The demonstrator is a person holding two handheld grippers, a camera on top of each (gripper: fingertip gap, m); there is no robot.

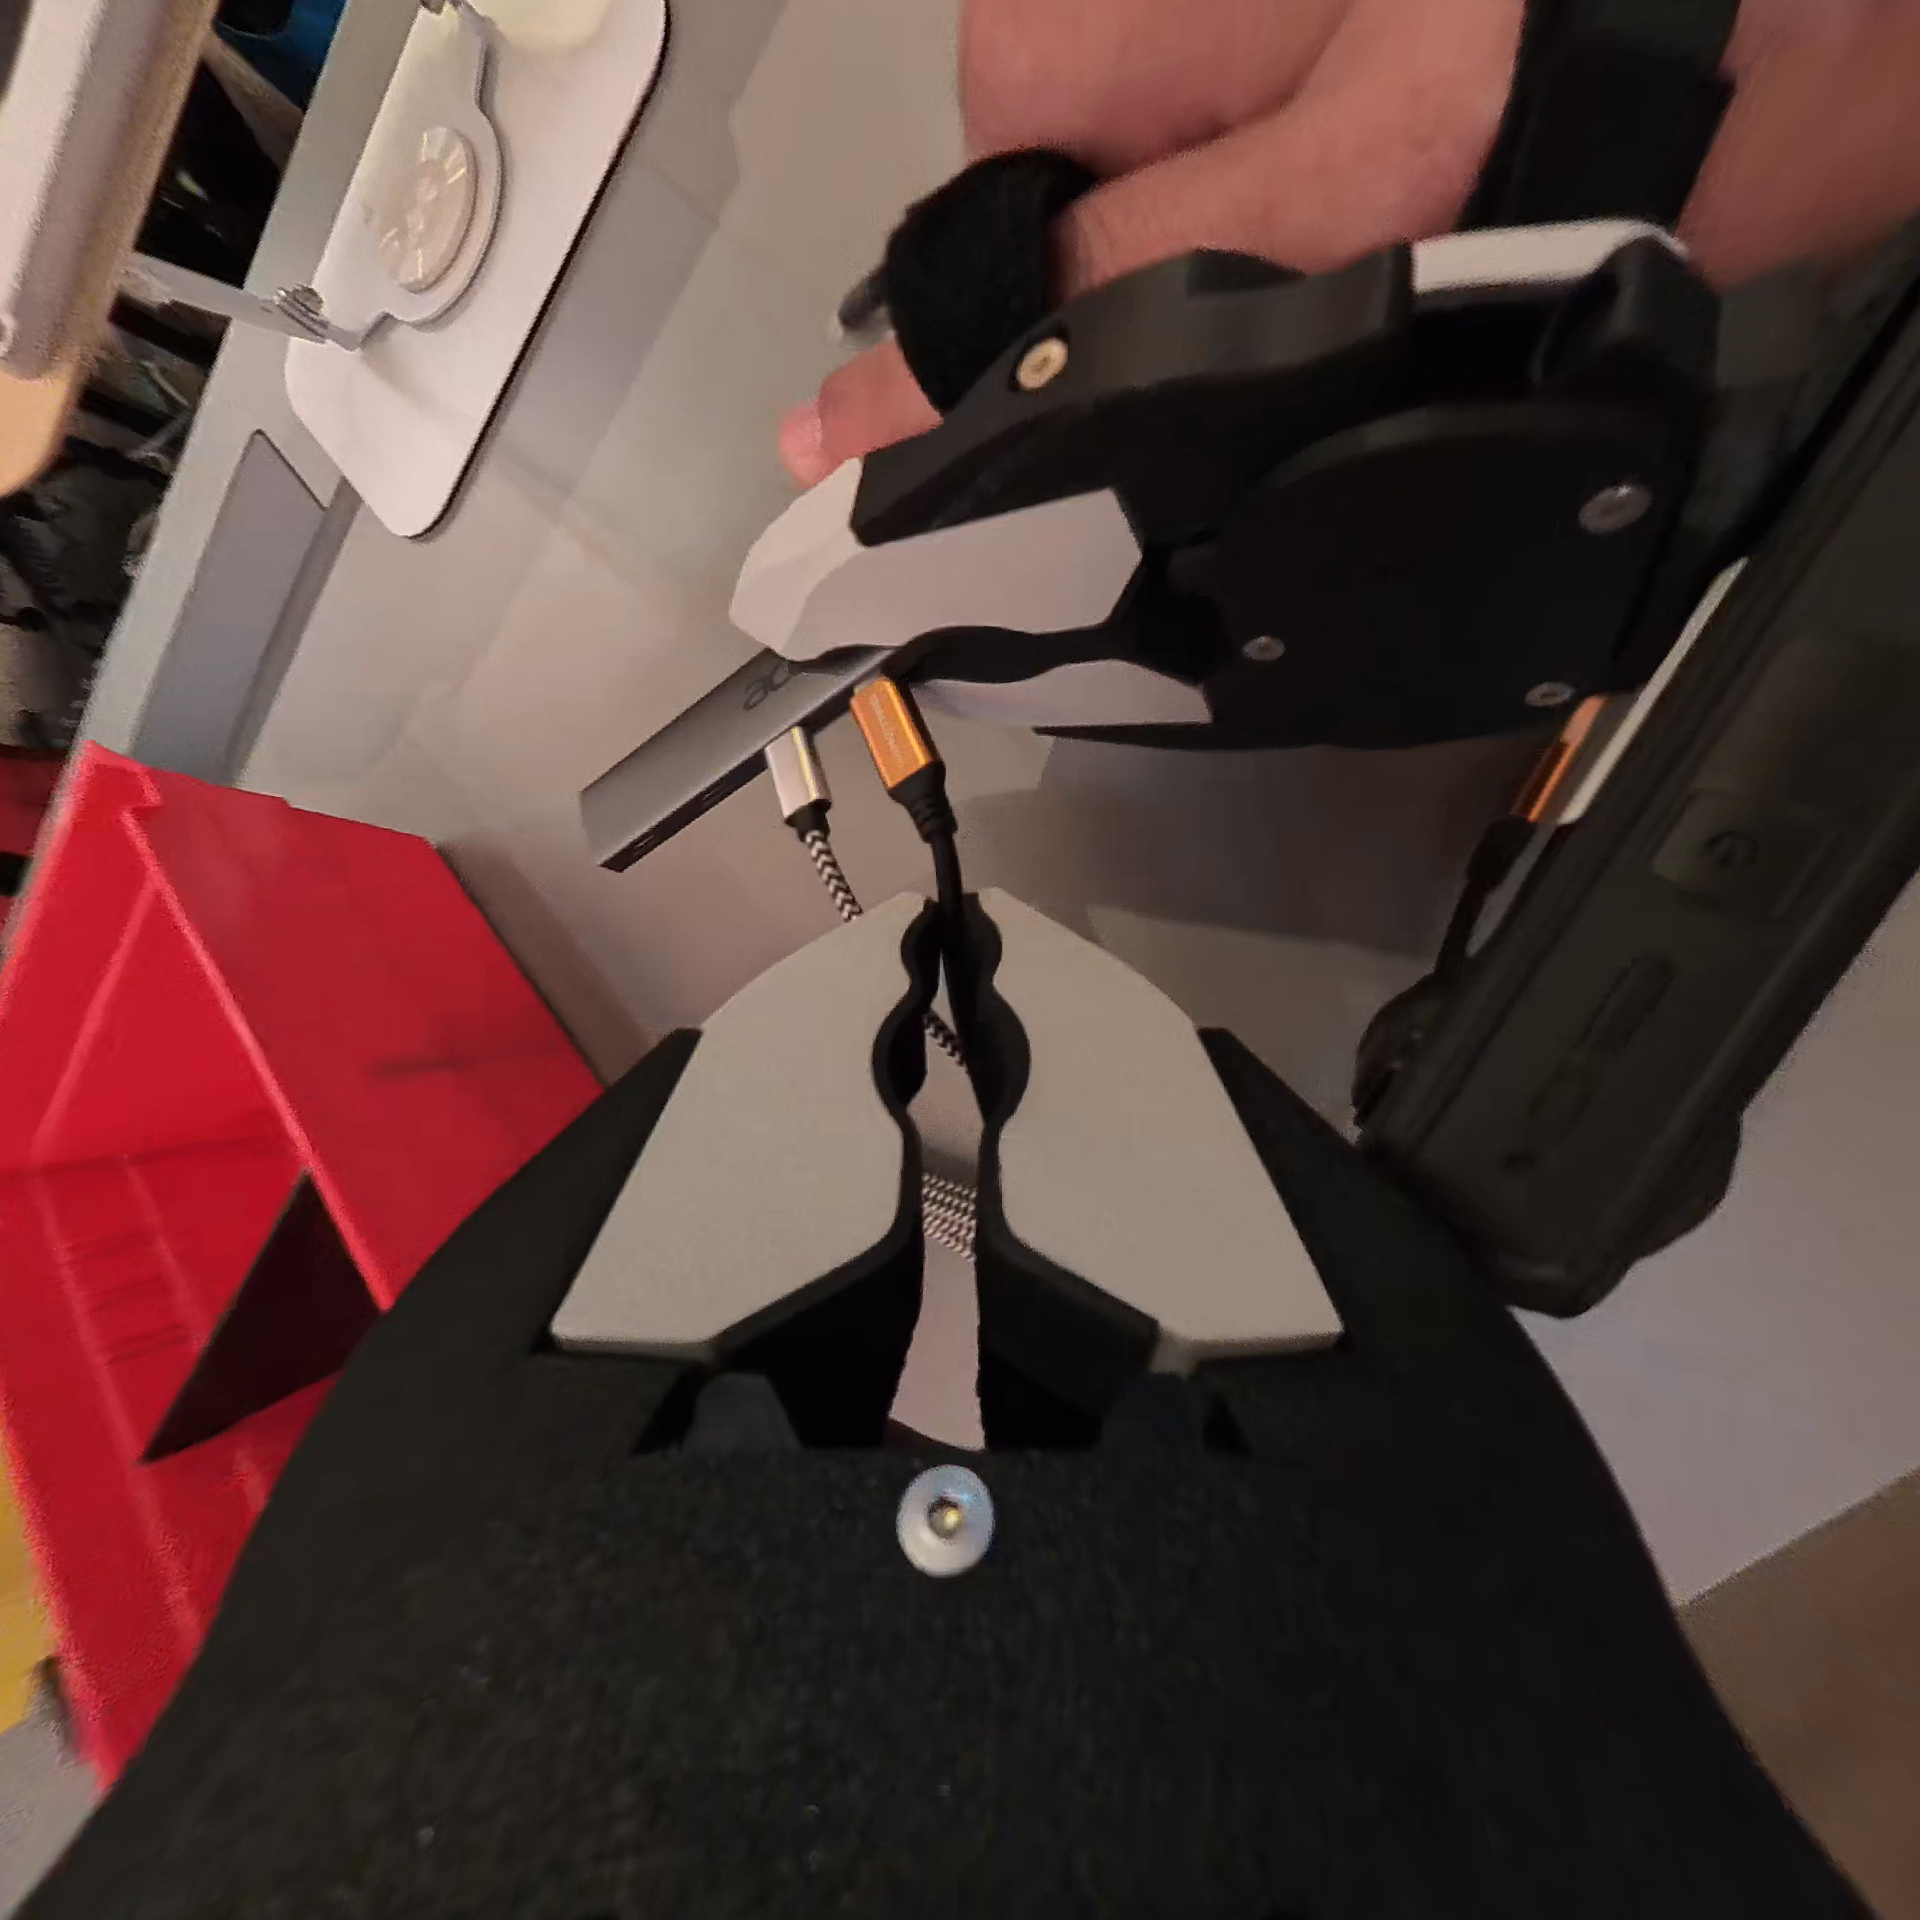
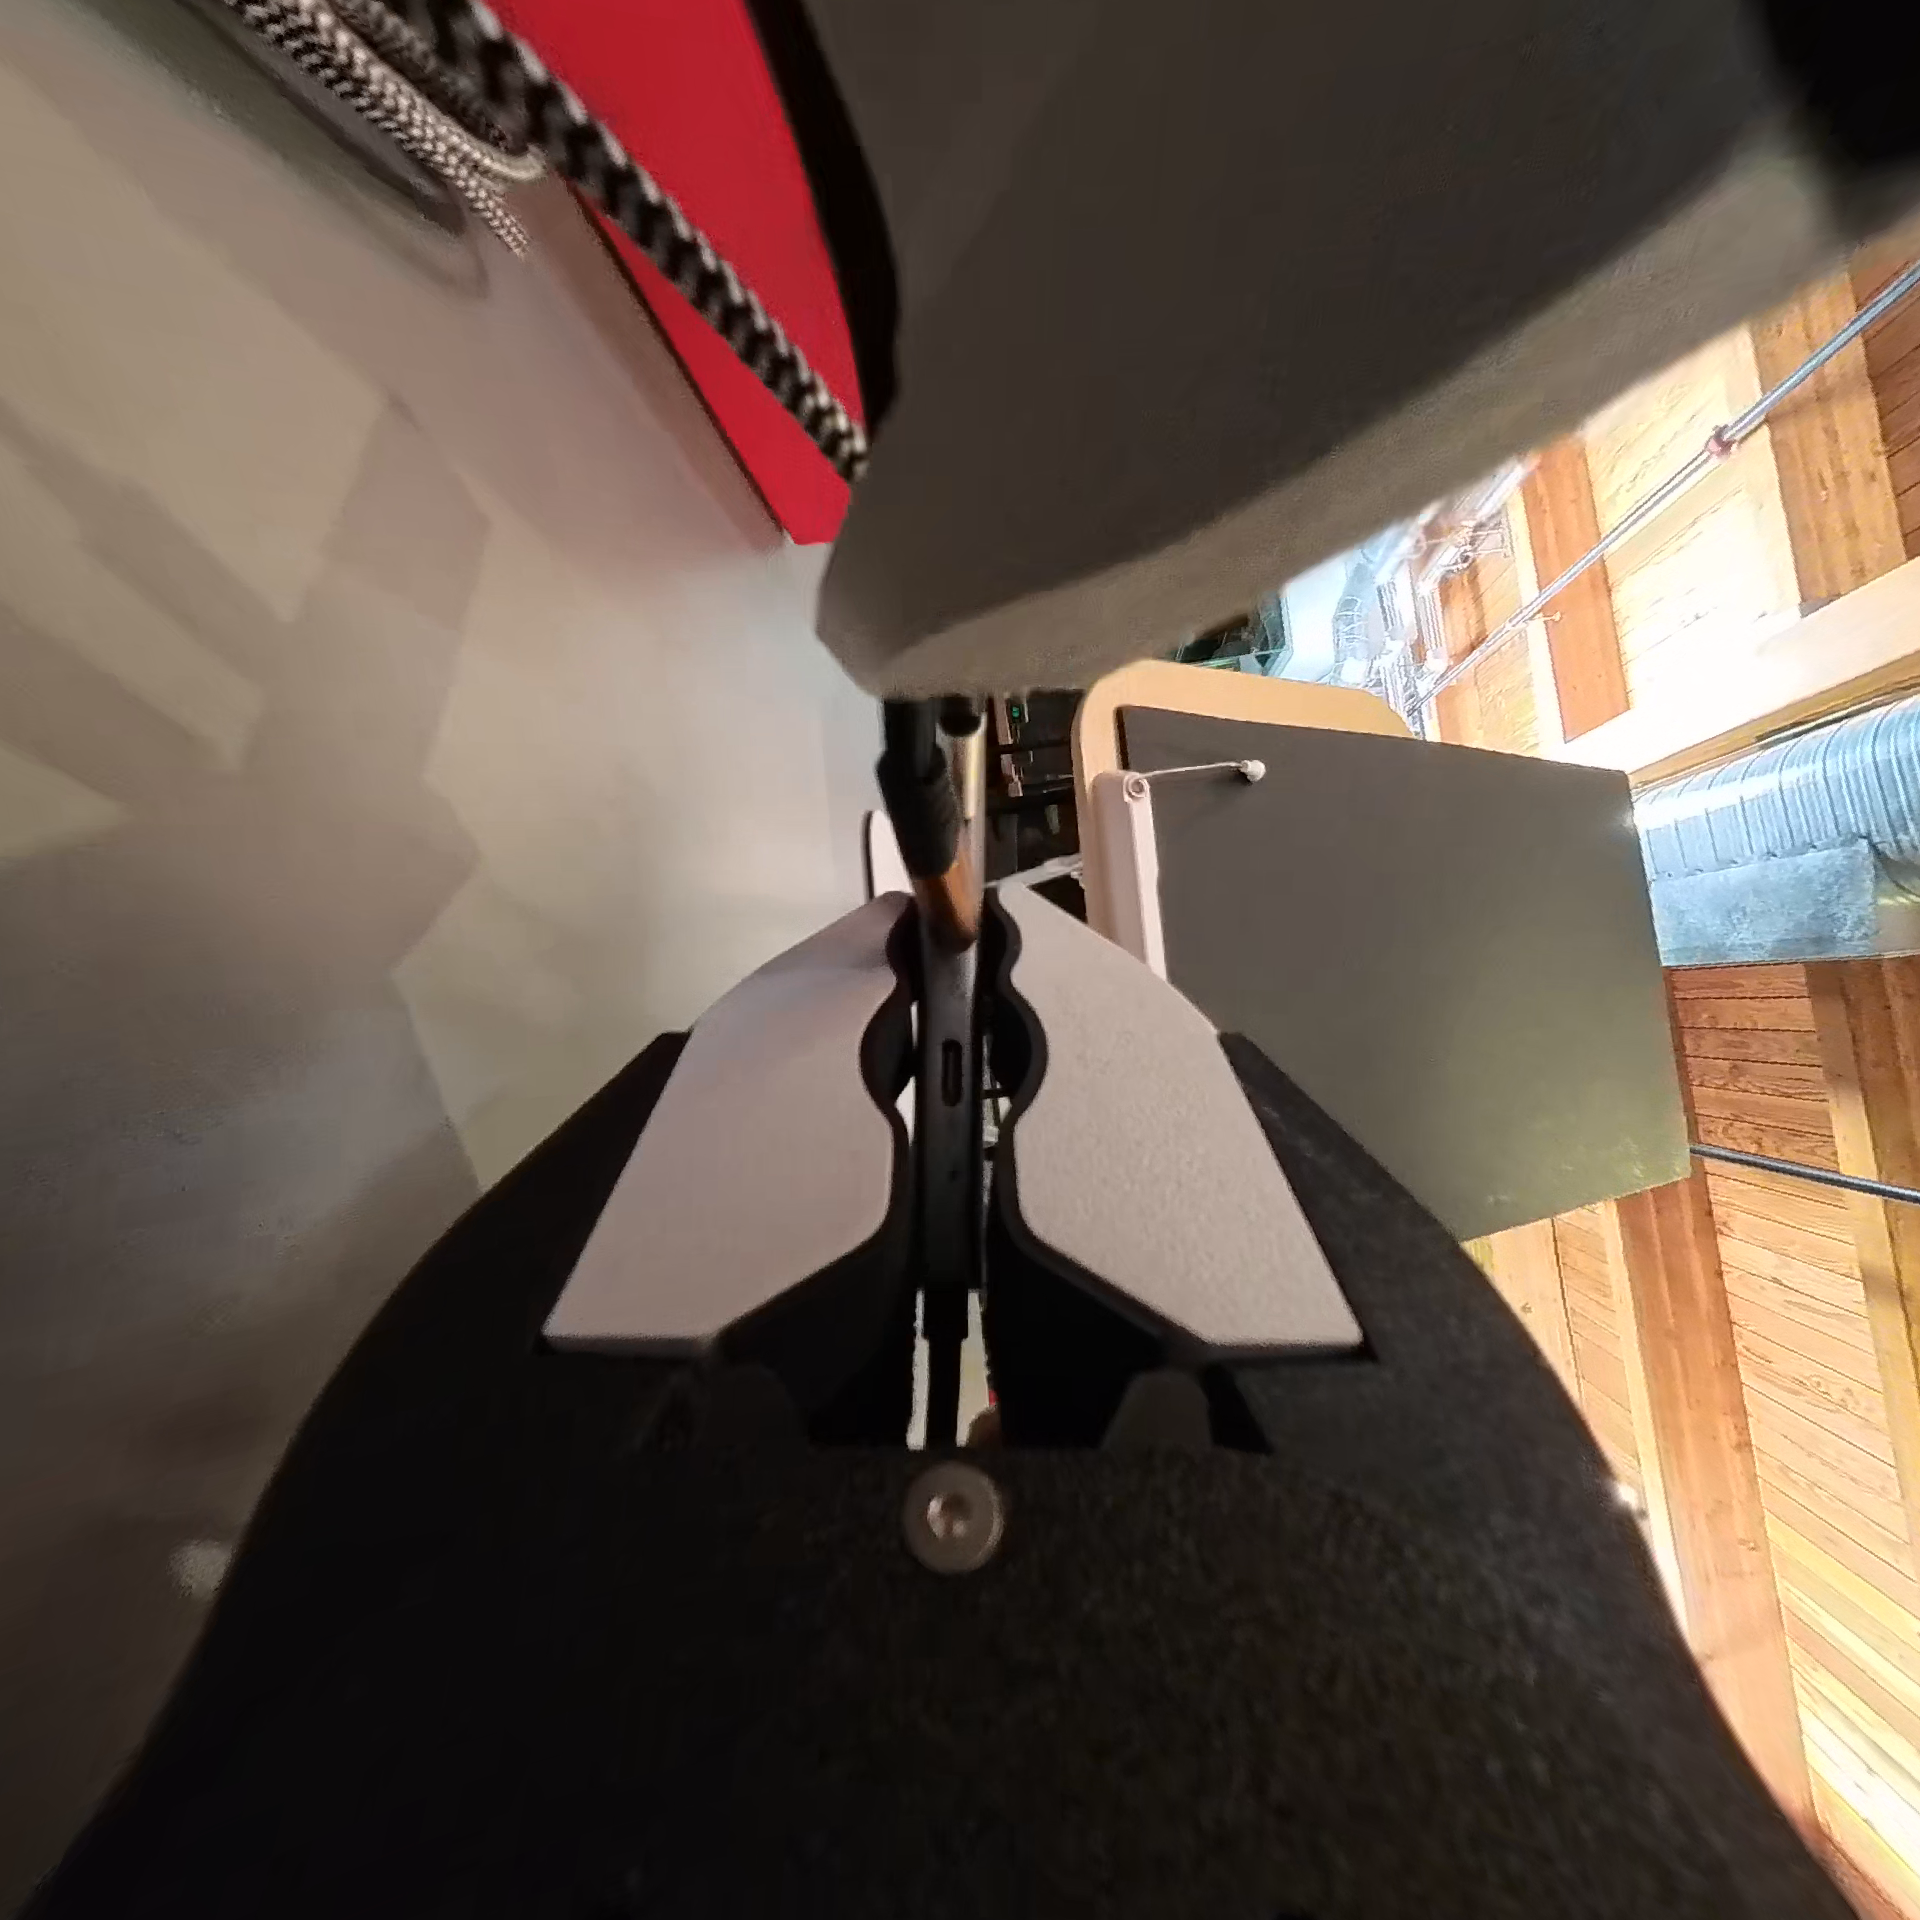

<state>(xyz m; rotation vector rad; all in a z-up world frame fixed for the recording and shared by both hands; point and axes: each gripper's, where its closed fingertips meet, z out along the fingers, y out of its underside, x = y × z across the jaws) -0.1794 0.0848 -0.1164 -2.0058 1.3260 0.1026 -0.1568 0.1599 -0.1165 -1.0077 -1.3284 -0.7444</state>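
My left gripper (image 1: 951,916) is shut on a black cable (image 1: 948,868) just below its orange plug (image 1: 888,732). The plug sits in the side of a flat grey hub (image 1: 707,769). A silver plug (image 1: 798,777) with a braided black-and-white cable (image 1: 836,883) sits in the hub beside it. My right gripper (image 1: 821,655), held by a hand (image 1: 1195,125), is shut on the hub's far end. In the right wrist view the right gripper (image 2: 951,914) clamps the hub (image 2: 951,1070) edge-on, with the orange plug (image 2: 948,909) at its tips. The left gripper's grey finger (image 2: 1247,312) looms close above.
A red bin (image 1: 208,1039) stands at the left on the white table (image 1: 623,468). A white stand base (image 1: 468,260) lies at the far left. The braided cable (image 2: 665,239) runs past the bin (image 2: 717,260). A dark panel (image 2: 1403,987) stands beyond the table's edge. About 8 cm separates my left fingertips from my right.
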